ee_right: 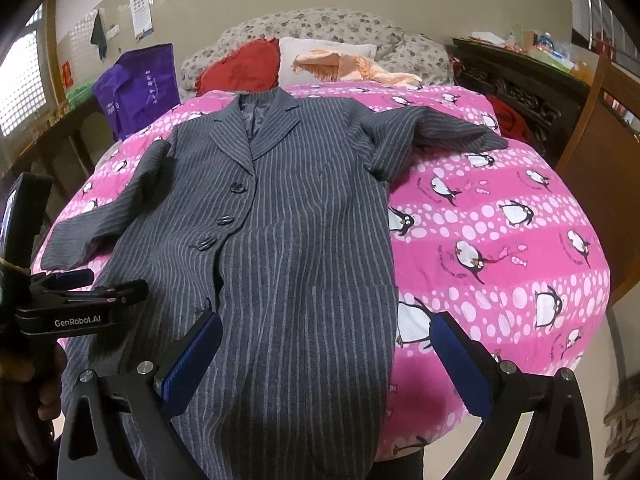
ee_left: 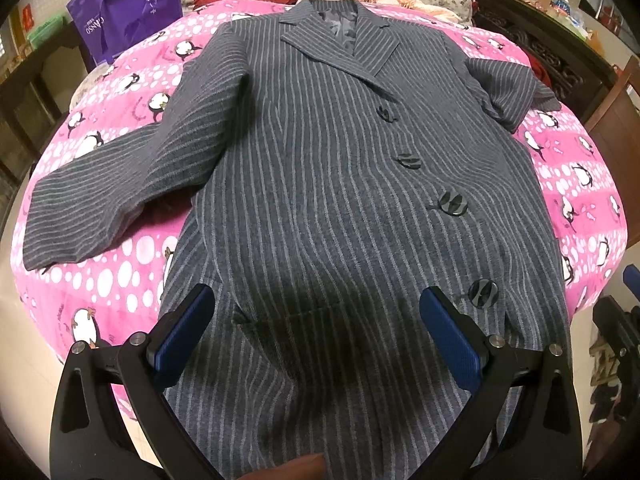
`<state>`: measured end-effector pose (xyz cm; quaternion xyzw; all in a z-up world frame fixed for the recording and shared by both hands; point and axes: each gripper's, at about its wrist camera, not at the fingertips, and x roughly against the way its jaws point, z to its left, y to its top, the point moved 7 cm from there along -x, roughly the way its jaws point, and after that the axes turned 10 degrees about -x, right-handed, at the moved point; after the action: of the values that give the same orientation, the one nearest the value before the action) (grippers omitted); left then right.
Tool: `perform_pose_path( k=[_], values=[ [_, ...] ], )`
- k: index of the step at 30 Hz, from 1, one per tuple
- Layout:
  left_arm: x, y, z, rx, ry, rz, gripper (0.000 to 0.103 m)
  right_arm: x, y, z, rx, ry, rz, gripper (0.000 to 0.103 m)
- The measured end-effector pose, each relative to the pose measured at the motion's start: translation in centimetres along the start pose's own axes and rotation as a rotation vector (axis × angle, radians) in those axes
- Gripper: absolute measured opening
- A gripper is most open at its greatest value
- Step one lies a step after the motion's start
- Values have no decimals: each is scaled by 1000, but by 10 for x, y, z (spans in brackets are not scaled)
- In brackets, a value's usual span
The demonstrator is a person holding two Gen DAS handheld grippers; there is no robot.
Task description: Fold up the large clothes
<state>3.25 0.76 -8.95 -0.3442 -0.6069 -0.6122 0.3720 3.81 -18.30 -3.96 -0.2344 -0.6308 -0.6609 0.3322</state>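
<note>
Two grippers hover over the near hem of the coat and neither has hold of anything; your left gripper [ee_left: 316,332] stands with its blue pads spread wide above the lower front panel, and your right gripper [ee_right: 326,360] is spread just as wide, its left pad over the cloth and its right pad over the bedspread beyond the coat's right edge. The grey pinstriped coat [ee_left: 320,184] lies face up and buttoned on the pink penguin bedspread [ee_right: 500,248], collar at the far end, hem toward you and running out of view at the near edge; four dark buttons [ee_left: 409,160] run down its front, the nearest just beside your left gripper's right pad. Its left sleeve [ee_left: 104,200] stretches out flat to the left and toward you; its right sleeve [ee_right: 452,128] bends out to the right near the far end, creased at the shoulder. Beyond the collar lie a red cushion [ee_right: 240,68], a white pillow [ee_right: 316,56] with a peach cloth [ee_right: 352,66] draped over it; a purple bag [ee_right: 138,88] stands at the far left beside the bed; dark carved furniture [ee_right: 516,92] stands at the far right. In the right wrist view your left gripper's black body, marked GenRobot.AI, shows at the left edge with your hand [ee_right: 50,384] around its handle.
</note>
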Motion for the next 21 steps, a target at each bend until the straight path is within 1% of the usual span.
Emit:
perform_pose_path(
  k=[3,5,8,9,10,11,13,15,16,17,18,19,20,21],
  values=[
    [-3,4,3,-1,0,-4,103,-5,7,4,16,3,6,103],
    [-4,11,9,9,6,-17,103,-9,18,7,23,9,0,103],
    [-7,28,20,16,37,-51,103,-23,41,12,12,10,-7,103],
    [-9,40,25,12,61,-79,103,-27,47,13,6,11,-9,103],
    [-11,47,28,10,77,-89,103,-35,56,15,-3,12,-15,103],
    [-16,57,32,14,97,-91,103,-45,65,16,-13,7,-20,103],
    [-30,77,36,29,84,-102,103,-74,80,21,-11,-15,-20,103],
    [-43,88,36,27,81,-124,103,-100,90,27,8,-41,-23,103],
    [-54,90,35,25,75,-125,103,-115,96,31,13,-37,-26,103],
    [-67,89,35,23,75,-105,103,-125,98,33,12,-20,-25,103],
    [-82,82,34,24,77,-69,103,-140,99,37,7,21,-18,103],
    [-90,78,34,28,72,-55,103,-150,97,38,8,39,-12,103],
    [-93,74,33,33,72,-70,103,-160,94,38,17,46,-3,103],
    [-90,71,32,33,79,-124,103,-173,88,37,35,38,21,103]
  ],
)
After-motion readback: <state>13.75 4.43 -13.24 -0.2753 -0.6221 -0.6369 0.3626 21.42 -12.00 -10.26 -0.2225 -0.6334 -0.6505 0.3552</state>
